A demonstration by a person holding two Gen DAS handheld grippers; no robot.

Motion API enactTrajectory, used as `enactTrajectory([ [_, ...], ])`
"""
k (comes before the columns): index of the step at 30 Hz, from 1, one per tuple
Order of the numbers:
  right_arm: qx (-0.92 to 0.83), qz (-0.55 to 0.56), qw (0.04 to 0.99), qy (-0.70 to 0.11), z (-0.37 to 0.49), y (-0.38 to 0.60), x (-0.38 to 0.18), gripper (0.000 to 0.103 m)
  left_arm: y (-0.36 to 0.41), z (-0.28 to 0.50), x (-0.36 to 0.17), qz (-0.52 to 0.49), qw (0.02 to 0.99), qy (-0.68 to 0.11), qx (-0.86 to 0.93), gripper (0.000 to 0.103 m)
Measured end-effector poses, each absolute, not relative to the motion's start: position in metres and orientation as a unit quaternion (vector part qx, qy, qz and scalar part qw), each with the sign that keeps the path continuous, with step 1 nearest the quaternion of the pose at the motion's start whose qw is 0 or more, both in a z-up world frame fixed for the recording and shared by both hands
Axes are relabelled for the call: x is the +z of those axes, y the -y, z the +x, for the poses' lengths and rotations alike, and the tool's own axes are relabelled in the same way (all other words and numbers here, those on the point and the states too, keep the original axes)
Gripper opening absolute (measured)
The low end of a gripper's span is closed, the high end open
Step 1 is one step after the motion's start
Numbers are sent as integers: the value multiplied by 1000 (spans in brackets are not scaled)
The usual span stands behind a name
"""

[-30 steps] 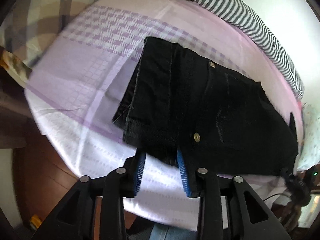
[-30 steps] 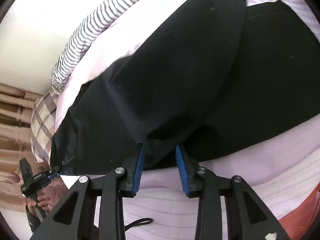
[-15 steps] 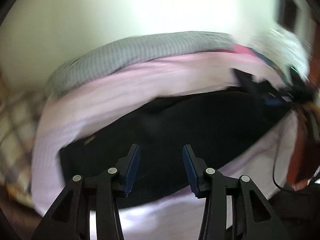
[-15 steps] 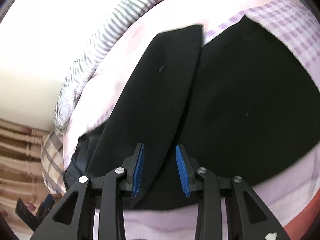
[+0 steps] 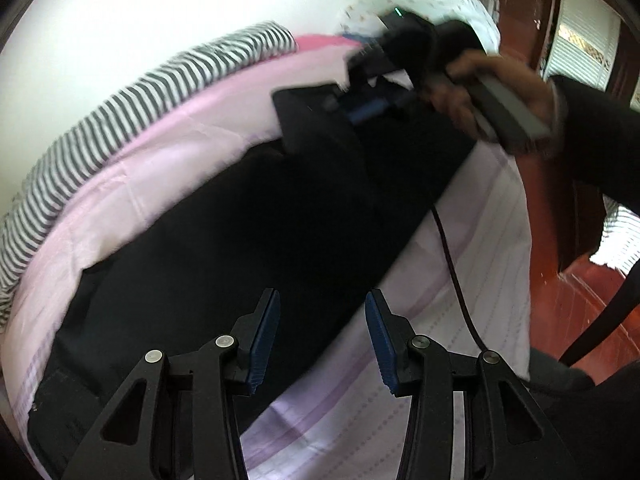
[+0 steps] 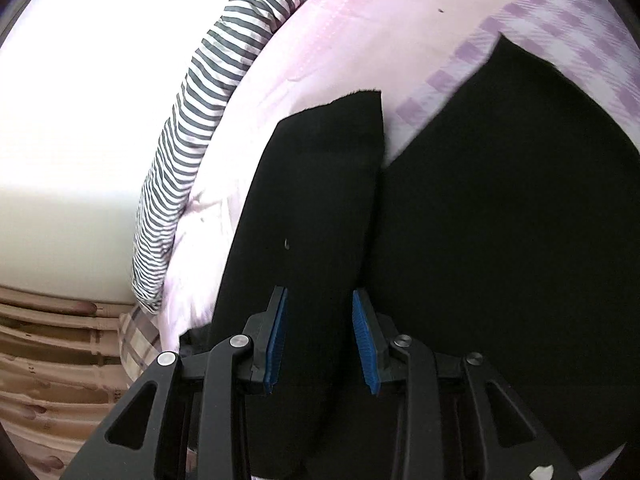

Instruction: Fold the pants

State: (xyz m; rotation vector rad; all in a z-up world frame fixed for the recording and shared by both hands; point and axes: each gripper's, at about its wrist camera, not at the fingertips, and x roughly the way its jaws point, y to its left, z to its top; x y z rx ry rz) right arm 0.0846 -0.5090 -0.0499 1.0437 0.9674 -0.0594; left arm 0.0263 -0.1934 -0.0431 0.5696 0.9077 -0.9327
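Evidently the lengthwise fold is under way: the black pants (image 5: 248,248) lie across the bed (image 5: 460,264), one leg (image 6: 320,184) draped over the other. Jaws of the left gripper (image 5: 322,338) stand open and empty above the near edge. The right gripper (image 6: 319,338) straddles the leg; whether it grips, I cannot tell. Next, the upper leg probably needs squaring over the lower one.

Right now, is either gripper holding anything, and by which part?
The right gripper grips the black pants by a raised leg section running between its jaws. The left gripper is open, holding nothing.
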Motion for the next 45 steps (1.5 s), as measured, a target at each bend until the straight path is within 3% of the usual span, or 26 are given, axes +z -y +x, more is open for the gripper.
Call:
enactTrajectory([
  [3,-18,486,758,-436,92,516,-49,27,200,27,-57,264,749,-432,-427,46],
  [4,-18,483,761,-433,93,518,-48,11,200,27,-59,264,748,-434,-427,46],
  [5,-16,482,764,-429,93,519,-46,7,201,28,-62,265,747,-437,-426,46],
  [23,4,502,795,-340,31,522,37,5,222,41,-73,245,760,-433,-418,44],
  [27,-11,475,809,-346,17,522,44,5,222,49,-75,235,761,-442,-413,12],
  [30,-29,449,819,-355,7,523,45,5,216,54,-67,215,759,-447,-423,7],
  [36,-68,462,799,-379,-31,531,25,5,206,41,-52,228,744,-431,-458,7],
  [45,-132,512,734,-425,-78,538,-45,5,216,32,-76,261,720,-451,-459,7],
])
